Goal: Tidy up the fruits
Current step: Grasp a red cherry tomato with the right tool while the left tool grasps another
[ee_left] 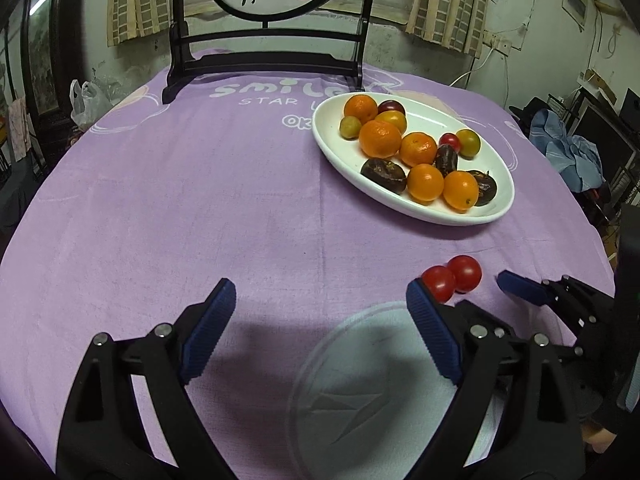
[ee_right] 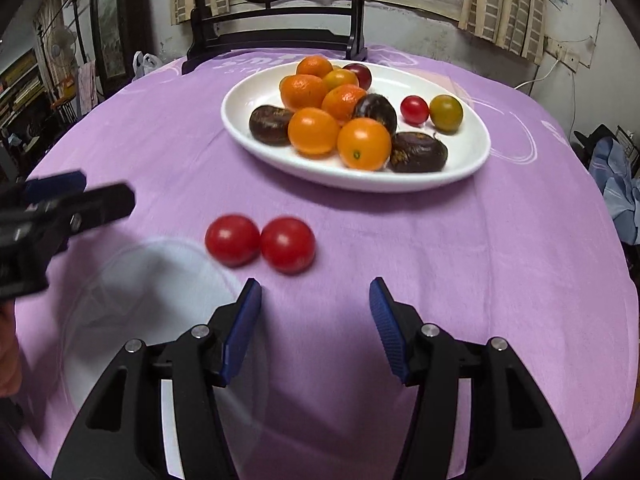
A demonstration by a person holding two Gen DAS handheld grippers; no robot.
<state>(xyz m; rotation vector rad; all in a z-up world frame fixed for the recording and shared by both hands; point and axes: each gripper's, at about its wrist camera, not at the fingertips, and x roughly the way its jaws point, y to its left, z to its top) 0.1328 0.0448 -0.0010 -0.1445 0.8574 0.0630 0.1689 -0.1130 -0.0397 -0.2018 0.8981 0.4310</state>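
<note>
text: "smile", "STAR", "OK" | on: purple tablecloth (ee_left: 200, 200) | partly hidden, white print

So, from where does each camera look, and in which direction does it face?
Left wrist: on the left gripper, facing down-forward over the purple cloth; its own open fingers show, the right gripper alongside.
Right wrist: on the right gripper, facing two red tomatoes; own fingers show.
Shared: the tomatoes, the white plate.

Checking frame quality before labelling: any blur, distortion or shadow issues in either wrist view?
Left wrist view: sharp, strong fisheye bending the table edge; the left hand-held gripper casts a shadow on the purple cloth. Right wrist view: motion blur smears the two red tomatoes and the clear plate; the white dish reads fairly crisp.
</note>
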